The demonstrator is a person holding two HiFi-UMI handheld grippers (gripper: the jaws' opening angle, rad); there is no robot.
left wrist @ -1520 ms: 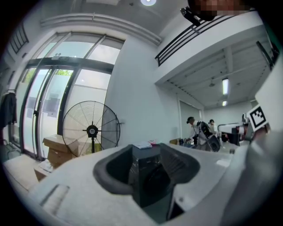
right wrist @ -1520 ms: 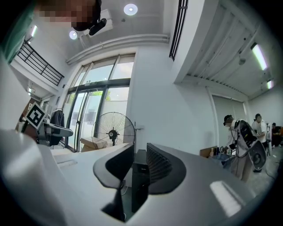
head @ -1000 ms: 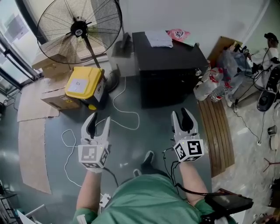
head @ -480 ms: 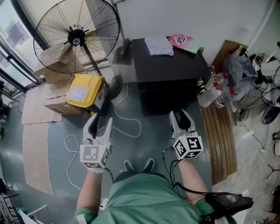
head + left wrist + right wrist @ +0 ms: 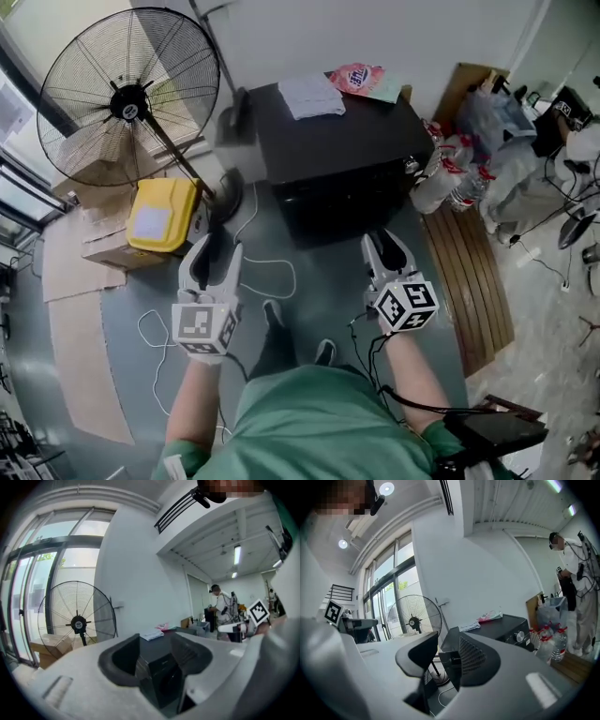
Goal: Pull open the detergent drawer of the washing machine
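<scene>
Head view and the two gripper views. The black washing machine (image 5: pixel 337 141) stands against the wall and serves as the landmark. Its front faces you, but that face is too dark to pick out the detergent drawer.

Your left gripper (image 5: pixel 217 248) hovers in front of the machine's left corner, well apart from it. Its fingers (image 5: pixel 197 261) are spread wide, and only the machine's front corner shows through the gap. They hold nothing and touch nothing.

Your right gripper (image 5: pixel 386 246) hovers in front of the machine's right half, near its front but apart from it. Its fingers (image 5: pixel 373 248) stand a narrow gap apart, with nothing between them.

A folded cloth (image 5: pixel 311 94) and a pink packet (image 5: pixel 356 77) lie on the machine's top. A fan (image 5: pixel 127 98) and a yellow bin (image 5: pixel 161 214) stand to its left, and water bottles (image 5: pixel 445 178) stand just to its right.
</scene>
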